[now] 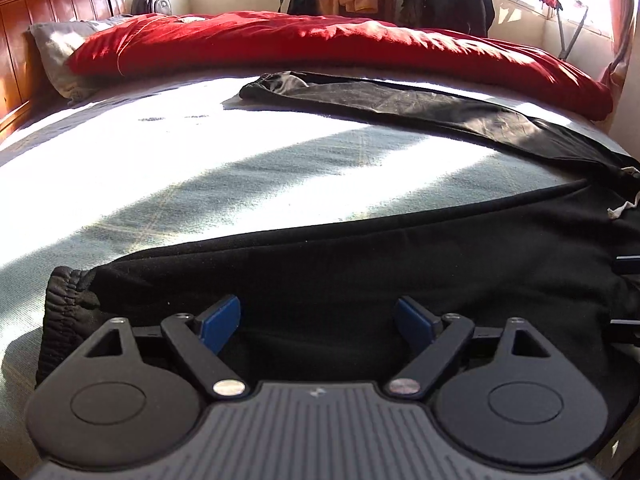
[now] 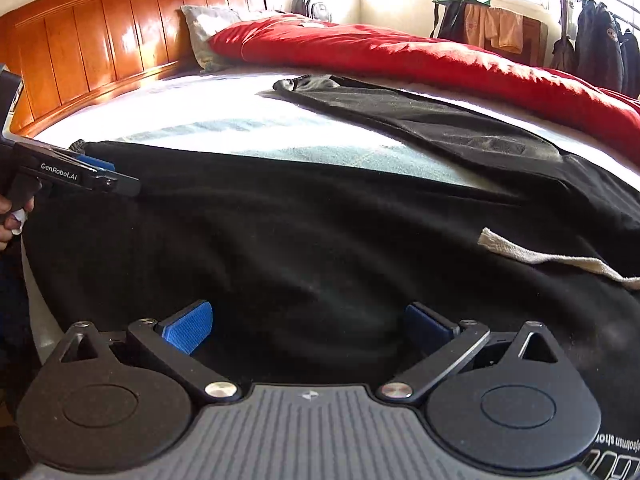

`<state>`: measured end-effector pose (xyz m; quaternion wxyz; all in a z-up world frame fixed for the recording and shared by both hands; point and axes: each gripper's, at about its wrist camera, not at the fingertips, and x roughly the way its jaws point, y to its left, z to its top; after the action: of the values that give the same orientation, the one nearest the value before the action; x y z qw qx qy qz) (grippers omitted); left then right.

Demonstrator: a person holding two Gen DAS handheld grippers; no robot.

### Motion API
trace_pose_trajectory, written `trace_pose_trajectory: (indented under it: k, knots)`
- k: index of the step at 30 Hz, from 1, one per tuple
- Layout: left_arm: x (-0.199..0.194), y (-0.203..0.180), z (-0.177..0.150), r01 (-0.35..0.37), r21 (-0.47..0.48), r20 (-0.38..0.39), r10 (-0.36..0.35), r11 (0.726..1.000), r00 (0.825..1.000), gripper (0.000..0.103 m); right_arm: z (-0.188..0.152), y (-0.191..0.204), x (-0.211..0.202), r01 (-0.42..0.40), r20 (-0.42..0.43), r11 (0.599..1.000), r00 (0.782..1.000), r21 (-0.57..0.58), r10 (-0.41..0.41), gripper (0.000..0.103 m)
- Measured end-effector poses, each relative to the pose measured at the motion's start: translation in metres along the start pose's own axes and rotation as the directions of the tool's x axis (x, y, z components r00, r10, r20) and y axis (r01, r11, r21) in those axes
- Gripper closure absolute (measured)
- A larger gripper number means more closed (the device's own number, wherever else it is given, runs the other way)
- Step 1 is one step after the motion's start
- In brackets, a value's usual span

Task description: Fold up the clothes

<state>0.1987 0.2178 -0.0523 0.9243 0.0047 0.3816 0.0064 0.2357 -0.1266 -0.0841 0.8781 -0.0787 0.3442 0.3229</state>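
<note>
On the pale woven bedspread [image 1: 240, 184] my black cotton sweatpants [image 1: 360, 264] lie unfolded; left gripper [image 1: 317, 322] and right gripper [image 2: 308, 326] both gape empty.

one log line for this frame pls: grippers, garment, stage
left gripper: open, over cuffed leg | right gripper: open, nothing held | black pants: spread on bed | stage: fold not started

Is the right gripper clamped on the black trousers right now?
No, the right gripper stands wide open above the black trousers, its blue pads apart with no fold between them.
</note>
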Motion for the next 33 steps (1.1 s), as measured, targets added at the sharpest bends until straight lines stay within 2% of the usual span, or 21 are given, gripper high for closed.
trace_pose_trajectory:
  k: [3,6,9,13,14,15,18,20,22,25,28,30,31,33]
  knots:
    - [-0.005,0.003,0.004,0.012,-0.027,-0.008,-0.012,1.0,1.0,0.018,0.019,-0.008,0.008,-0.006,-0.05,0.999,0.999,0.046,0.008,0.0]
    - [-0.021,-0.005,0.005,0.061,0.014,-0.01,-0.061,0.998,0.998,0.018,0.027,-0.011,-0.005,-0.002,-0.082,0.999,0.997,0.049,0.006,0.0]
    - [-0.027,-0.017,0.005,0.128,0.086,-0.05,-0.124,0.988,0.991,0.017,0.031,-0.014,-0.015,-0.015,-0.127,0.999,0.992,0.052,0.021,0.0]
    - [-0.007,-0.024,0.004,0.117,0.14,-0.106,-0.103,0.983,0.989,0.016,0.043,-0.016,0.01,0.025,-0.198,0.999,0.98,0.019,-0.021,0.0]
    - [-0.001,-0.021,0.006,0.119,0.132,-0.105,-0.105,0.984,0.989,0.011,0.047,-0.017,0.02,0.034,-0.212,0.999,0.977,0.017,-0.029,0.0]
    - [0.004,-0.017,0.009,0.12,0.121,-0.106,-0.107,0.985,0.989,0.01,0.05,-0.019,0.03,0.038,-0.22,0.999,0.975,0.019,-0.033,0.0]
    - [0.008,-0.008,0.022,0.121,0.078,-0.123,-0.111,0.99,0.986,0.01,0.061,-0.021,0.045,0.063,-0.23,0.998,0.972,0.02,-0.056,0.0]
    - [-0.001,-0.009,0.03,0.121,0.077,-0.118,-0.112,0.99,0.987,0.012,0.067,-0.017,0.038,0.08,-0.234,0.997,0.969,0.005,-0.077,0.0]
    - [-0.017,-0.017,0.031,0.154,0.099,-0.104,-0.143,0.983,0.984,0.012,0.065,-0.005,0.017,0.061,-0.211,0.997,0.975,-0.057,-0.072,0.0]
    - [-0.039,-0.035,0.024,0.236,0.143,-0.106,-0.222,0.961,0.969,0.012,0.044,0.012,-0.018,0.013,-0.194,0.989,0.98,-0.149,-0.043,0.0]
    - [-0.049,-0.054,0.007,0.279,0.166,-0.151,-0.256,0.946,0.955,0.012,0.016,0.016,-0.036,0.019,-0.217,0.991,0.975,-0.135,-0.048,0.0]
    - [-0.043,-0.06,-0.009,0.293,0.169,-0.199,-0.258,0.941,0.945,0.011,-0.002,0.011,-0.038,0.039,-0.246,0.996,0.968,-0.075,-0.056,0.0]
    - [-0.038,-0.062,-0.018,0.28,0.174,-0.23,-0.238,0.944,0.944,0.011,-0.01,0.009,-0.039,0.054,-0.249,0.997,0.966,-0.051,-0.065,0.0]
    - [-0.038,-0.063,-0.026,0.253,0.219,-0.237,-0.2,0.942,0.951,0.011,-0.021,0.009,-0.048,0.081,-0.216,0.996,0.972,-0.036,-0.087,0.0]
